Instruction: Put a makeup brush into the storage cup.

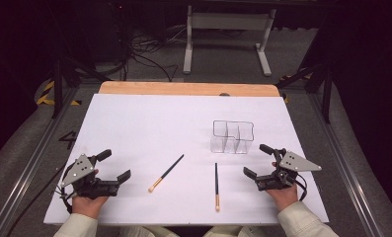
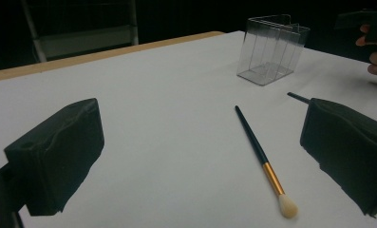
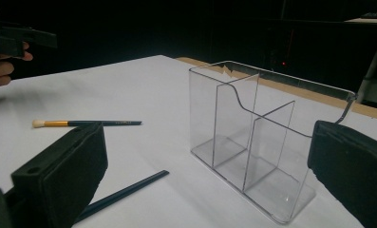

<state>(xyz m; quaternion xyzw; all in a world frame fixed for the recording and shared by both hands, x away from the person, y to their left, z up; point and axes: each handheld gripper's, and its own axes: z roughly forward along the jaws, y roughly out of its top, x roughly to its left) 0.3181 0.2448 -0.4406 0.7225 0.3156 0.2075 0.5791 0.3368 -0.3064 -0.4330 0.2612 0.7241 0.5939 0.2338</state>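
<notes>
**Both tools empty, brushes flat, organiser easy to knock**

Two slim black-handled makeup brushes with gold ferrules and pale bristle tips lie flat on the white tabletop, near its front edge. Left brush point(image 1: 166, 173) lies slanted, bristles toward the front edge. Right brush point(image 1: 216, 187) runs nearly square to that edge, bristles also frontward. They are apart from each other. The clear plastic three-compartment organiser point(image 1: 232, 137) stands upright farther back, right of centre, nothing in it.

Risks, as I judge them:
- Thin handles flat on a hard sheet: jaws coming down off-centre would roll or skid a brush instead of pinching it.
- A pinch near one end would let the brush tip or swing, then catch the organiser rim or a divider.
- The organiser looks light, and the right tool sits close to it; a jaw or brush tip clipping a wall would shove or topple it.
- Bristles could splay if pinched or pushed down first.

Pose: left tool point(image 1: 118, 165) near the front-left corner, jaws spread, nothing between, aimed toward the left brush. Right tool point(image 1: 258, 161) near the front-right, jaws spread wide, empty, aimed at the organiser, with the right brush handle just beside its left jaw.
</notes>
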